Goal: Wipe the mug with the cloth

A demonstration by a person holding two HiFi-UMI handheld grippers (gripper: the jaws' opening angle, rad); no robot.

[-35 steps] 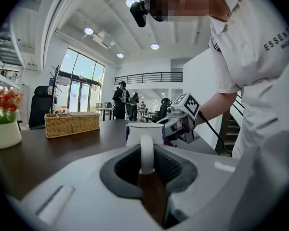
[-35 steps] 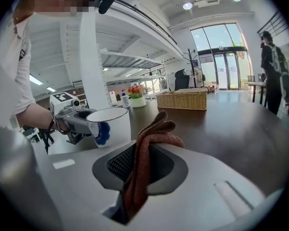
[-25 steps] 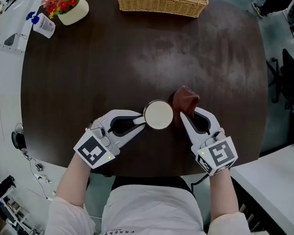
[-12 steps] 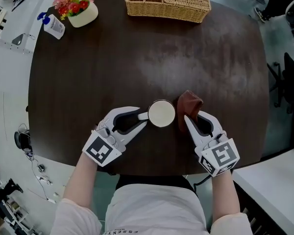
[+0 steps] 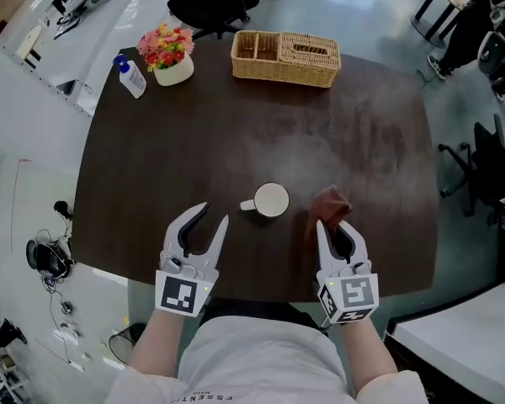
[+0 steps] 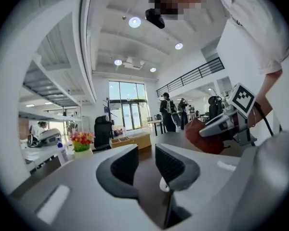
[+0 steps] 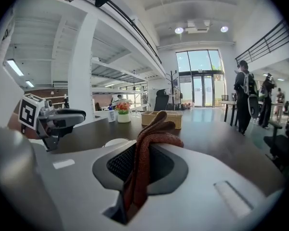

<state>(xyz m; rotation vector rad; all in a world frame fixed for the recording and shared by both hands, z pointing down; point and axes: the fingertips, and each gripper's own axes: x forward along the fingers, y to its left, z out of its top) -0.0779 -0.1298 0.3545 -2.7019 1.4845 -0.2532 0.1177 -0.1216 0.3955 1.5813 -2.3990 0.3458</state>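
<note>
head view: the white mug (image 5: 271,200) stands upright on the dark desk (image 5: 236,124), handle to the left. the left tool (image 5: 214,215) sits near the mug's handle side without touching it, jaws spread. the right tool (image 5: 332,225) pinches the reddish-brown cloth (image 5: 328,204), which is bunched just right of the mug. a wicker basket (image 5: 286,57), a flower pot (image 5: 170,53) and a bottle (image 5: 131,76) stand at the far edge. left gripper view: the left tool (image 6: 145,160) has its jaws apart with only bare desk between them; the cloth (image 6: 202,136) shows at right. right gripper view: the right tool (image 7: 139,162) is clamped on the cloth (image 7: 156,129), which folds up over the jaws; the mug (image 7: 116,142) rim shows beyond them at left.
</note>
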